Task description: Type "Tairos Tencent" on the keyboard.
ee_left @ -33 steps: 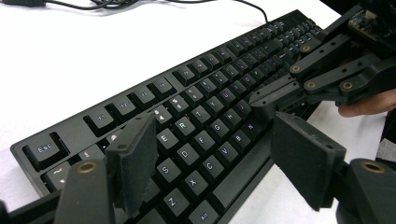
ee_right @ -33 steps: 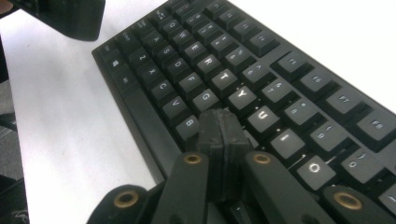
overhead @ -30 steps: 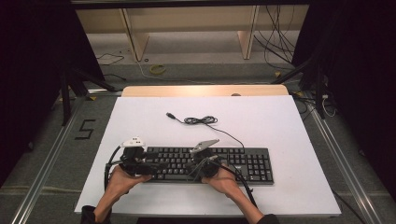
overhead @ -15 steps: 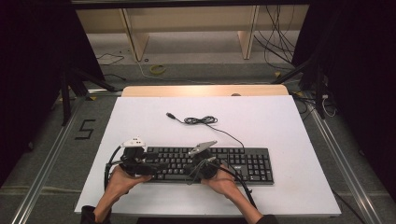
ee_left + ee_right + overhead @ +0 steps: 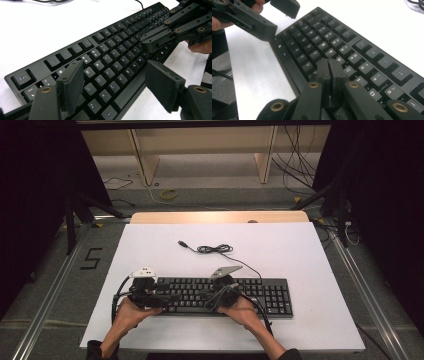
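The left claw (image 5: 112, 85) is black throughout; its two jaws end in flat rectangular pads with matte faces, carried on link arms with brass-coloured pivot bushings; a grey three-cornered plate sits on top; a black cable loops from the body. The right claw (image 5: 331, 75) is of the same build, with ridged pad edges; dark sleeves show at both forearms.

- Black full-size keyboard (image 5: 225, 296) with white legends lies flat near the front edge of the white counter (image 5: 300, 250), long side across.
- Its black cable (image 5: 215, 249), seemingly attached, lies loosely coiled behind it, plug free.
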Motion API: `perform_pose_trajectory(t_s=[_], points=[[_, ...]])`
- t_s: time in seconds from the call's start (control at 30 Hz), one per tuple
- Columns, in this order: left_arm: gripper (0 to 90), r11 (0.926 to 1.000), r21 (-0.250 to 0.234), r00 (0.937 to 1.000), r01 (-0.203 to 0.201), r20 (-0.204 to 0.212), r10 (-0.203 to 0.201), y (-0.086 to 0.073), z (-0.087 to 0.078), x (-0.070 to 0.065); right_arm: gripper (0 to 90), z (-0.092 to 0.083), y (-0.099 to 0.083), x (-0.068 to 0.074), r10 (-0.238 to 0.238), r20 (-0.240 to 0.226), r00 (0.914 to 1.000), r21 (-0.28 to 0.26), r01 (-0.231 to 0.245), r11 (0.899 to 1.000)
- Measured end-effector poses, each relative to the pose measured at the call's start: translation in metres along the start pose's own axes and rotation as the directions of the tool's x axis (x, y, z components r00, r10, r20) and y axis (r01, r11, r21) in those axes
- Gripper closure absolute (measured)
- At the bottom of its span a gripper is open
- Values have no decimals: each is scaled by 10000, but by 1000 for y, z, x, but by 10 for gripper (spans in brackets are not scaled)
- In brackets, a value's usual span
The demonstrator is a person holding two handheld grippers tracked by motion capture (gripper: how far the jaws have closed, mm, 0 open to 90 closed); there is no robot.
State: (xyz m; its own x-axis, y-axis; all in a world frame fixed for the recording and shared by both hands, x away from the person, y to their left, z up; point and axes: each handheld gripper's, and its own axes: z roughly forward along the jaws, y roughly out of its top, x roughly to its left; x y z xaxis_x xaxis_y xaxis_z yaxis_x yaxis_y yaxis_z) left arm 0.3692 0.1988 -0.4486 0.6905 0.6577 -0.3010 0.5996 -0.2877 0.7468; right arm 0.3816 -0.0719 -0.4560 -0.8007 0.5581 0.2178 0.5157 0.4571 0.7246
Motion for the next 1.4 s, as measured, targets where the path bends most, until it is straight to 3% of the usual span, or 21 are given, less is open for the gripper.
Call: perform_pose_trajectory(t_s=[0.2,0.37,0.63,0.97,1.23,1.4], points=[[310,10000,2,10000,-2,0,2,0,1,-1,770,-2,0,-1,43,5,10000,-98,-43,9999],[315,9997,132,9998,-208,14,208,1,3,-3,642,-6,1,-4,179,91,9998,-176,-177,9997],[372,9978,335,9984,-573,-8,574,2,6,-5,538,-12,1,-6,369,131,9992,-324,-365,9988],[611,9912,964,9958,-910,148,900,4,13,-10,495,-19,0,-8,531,233,9983,-611,-516,9968],[806,9735,1735,9888,-1488,162,1483,4,24,-15,457,-24,-2,-9,520,263,9983,-770,-499,9958],[877,9650,2082,9871,-1592,152,1596,3,33,-16,410,-28,-3,-9,557,299,9980,-943,-526,9941]])
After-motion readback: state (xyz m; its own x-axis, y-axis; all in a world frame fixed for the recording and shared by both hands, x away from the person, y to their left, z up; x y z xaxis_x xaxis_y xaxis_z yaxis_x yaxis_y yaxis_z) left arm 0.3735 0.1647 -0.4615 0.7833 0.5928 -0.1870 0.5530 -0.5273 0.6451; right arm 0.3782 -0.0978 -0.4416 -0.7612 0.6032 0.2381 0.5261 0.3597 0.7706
